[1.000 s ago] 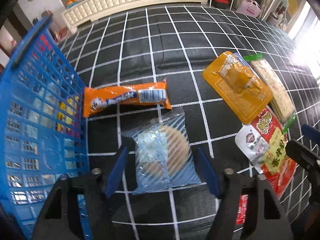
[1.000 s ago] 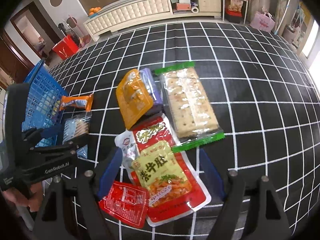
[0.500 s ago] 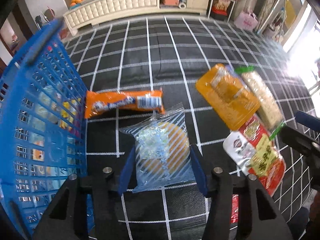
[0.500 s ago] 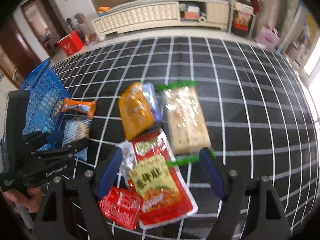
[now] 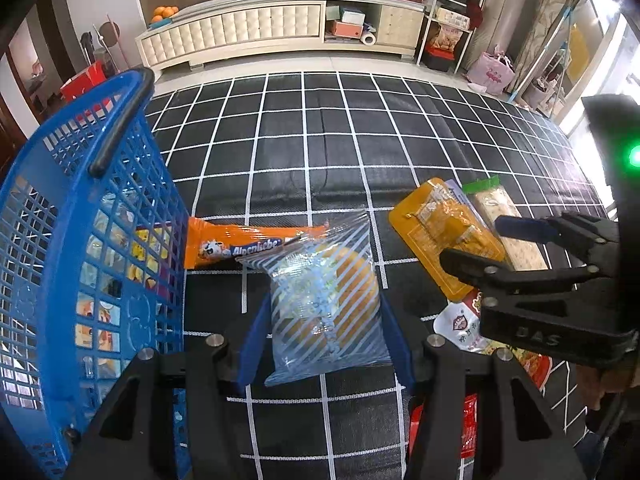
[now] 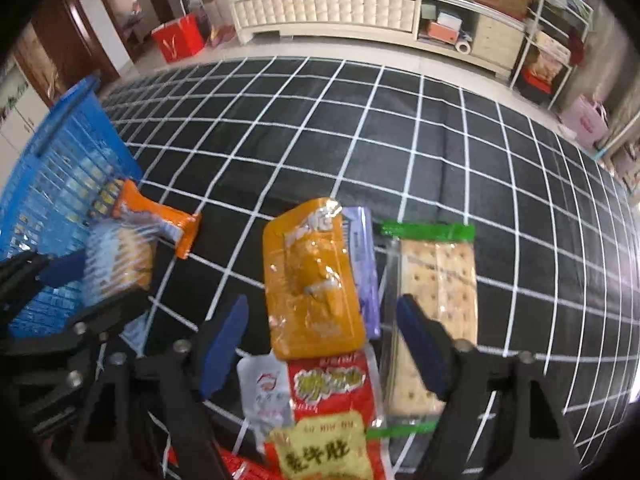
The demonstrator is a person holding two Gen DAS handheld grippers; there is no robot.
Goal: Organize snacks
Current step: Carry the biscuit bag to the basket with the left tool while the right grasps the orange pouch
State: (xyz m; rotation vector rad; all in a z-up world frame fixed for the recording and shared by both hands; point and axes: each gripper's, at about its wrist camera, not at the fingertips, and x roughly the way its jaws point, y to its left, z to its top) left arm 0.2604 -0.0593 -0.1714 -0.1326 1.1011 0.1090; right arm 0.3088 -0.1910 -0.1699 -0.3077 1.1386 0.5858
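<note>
My left gripper (image 5: 324, 320) is shut on a clear striped bun packet (image 5: 326, 304) and holds it above the black checked cloth (image 5: 360, 140), beside the blue basket (image 5: 80, 240). An orange Alpenliebe bar (image 5: 240, 242) lies behind the packet. My right gripper (image 6: 320, 344) is open and empty above an orange snack pack (image 6: 312, 280). A cracker pack (image 6: 436, 300) lies to its right, and red and yellow packets (image 6: 328, 384) lie below it. The held bun packet shows blurred in the right wrist view (image 6: 116, 268).
The blue basket (image 6: 52, 184) holds several snacks, seen through its mesh. A purple packet (image 6: 366, 264) lies under the orange pack. A cream cabinet (image 5: 240, 32) and shelves stand beyond the cloth. The right gripper (image 5: 532, 252) shows close at the right of the left wrist view.
My left gripper closed on the bun packet and lifted it off the cloth. My right gripper moved forward from the red and yellow packets to above the orange pack.
</note>
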